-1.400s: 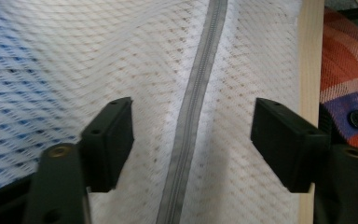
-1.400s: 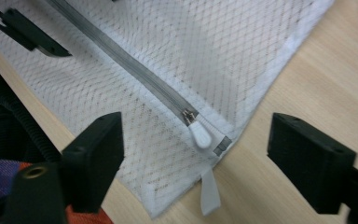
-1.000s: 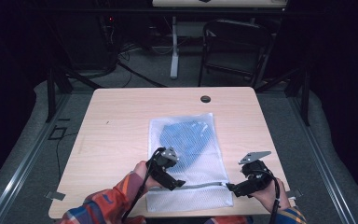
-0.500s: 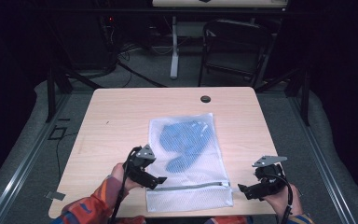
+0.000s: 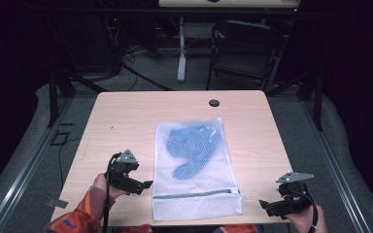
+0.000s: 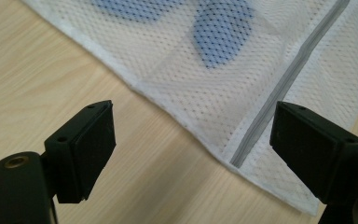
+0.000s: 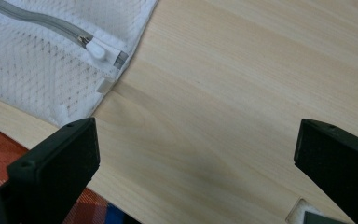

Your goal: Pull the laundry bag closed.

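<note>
A white mesh laundry bag (image 5: 195, 167) lies flat on the light wooden tabletop (image 5: 126, 121), a little toward 5 o'clock from the middle of it; its long side runs from 12 o'clock to 6 o'clock, and its near end comes close to the near edge of the tabletop. Inside the bag, in the far half, a blue garment (image 5: 192, 148) shows through the mesh; what kind of garment it is I cannot tell. A grey zipper (image 5: 194, 195) crosses the bag near the 6 o'clock end; in the right gripper view its white pull tab (image 7: 95, 50) sits at the end of the zipper, at the corner of the bag, and the zipper looks closed.

The left tongs (image 5: 143, 185) are at 9 o'clock from the near part of the bag, just beside its edge but apart from it, held by the left hand (image 5: 103, 187) with an orange patterned sleeve (image 5: 80, 218); in the left gripper view the jaws stand wide apart with nothing between them, above the bare wood and the corner of the bag where the zipper begins. The right tongs (image 5: 266, 208) are at 3 o'clock from the near corner of the bag, close to the near edge of the tabletop and apart from the bag; their jaws are also wide apart and grasp nothing, with bare wood under them. A small dark round grommet (image 5: 214, 103) sits in the tabletop at 12 o'clock, near the far edge.
</note>
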{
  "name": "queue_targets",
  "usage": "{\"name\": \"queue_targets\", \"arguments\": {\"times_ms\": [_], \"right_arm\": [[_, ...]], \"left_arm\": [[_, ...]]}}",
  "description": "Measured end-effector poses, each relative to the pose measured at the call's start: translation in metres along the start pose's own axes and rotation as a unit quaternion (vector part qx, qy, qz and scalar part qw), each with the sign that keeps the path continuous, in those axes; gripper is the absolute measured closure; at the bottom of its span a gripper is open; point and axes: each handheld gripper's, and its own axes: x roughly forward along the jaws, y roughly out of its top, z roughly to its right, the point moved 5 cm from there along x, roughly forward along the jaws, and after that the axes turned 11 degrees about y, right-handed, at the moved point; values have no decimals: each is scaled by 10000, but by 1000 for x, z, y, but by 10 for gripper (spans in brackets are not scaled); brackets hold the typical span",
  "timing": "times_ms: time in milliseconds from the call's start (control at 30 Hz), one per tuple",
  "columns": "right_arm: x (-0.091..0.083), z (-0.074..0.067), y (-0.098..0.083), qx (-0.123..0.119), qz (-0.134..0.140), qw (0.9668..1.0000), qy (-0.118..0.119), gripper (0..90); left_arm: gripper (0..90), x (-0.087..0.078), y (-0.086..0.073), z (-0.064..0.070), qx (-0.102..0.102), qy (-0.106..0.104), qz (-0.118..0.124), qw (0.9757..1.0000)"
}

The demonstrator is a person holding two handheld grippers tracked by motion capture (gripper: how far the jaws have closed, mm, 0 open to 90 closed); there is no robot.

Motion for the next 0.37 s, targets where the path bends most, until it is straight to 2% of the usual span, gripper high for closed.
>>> {"name": "queue_targets", "arguments": {"times_ms": [200,267,300,367], "right_arm": [[1,0,-5,24,-78,10000,8,0],[3,1,-6,61,-182,9998,-61,1],[5,2,-6,101,-221,9997,-47,1],[7,3,-4,173,-188,9996,-86,0]], "left_arm": [[141,-7,-13,-12,-263,83,-120,9995],[141,-6,-13,-15,-374,176,-128,9991],[140,-4,-13,-17,-365,227,-149,9990],[121,0,-14,-23,-475,319,-260,9980]]}}
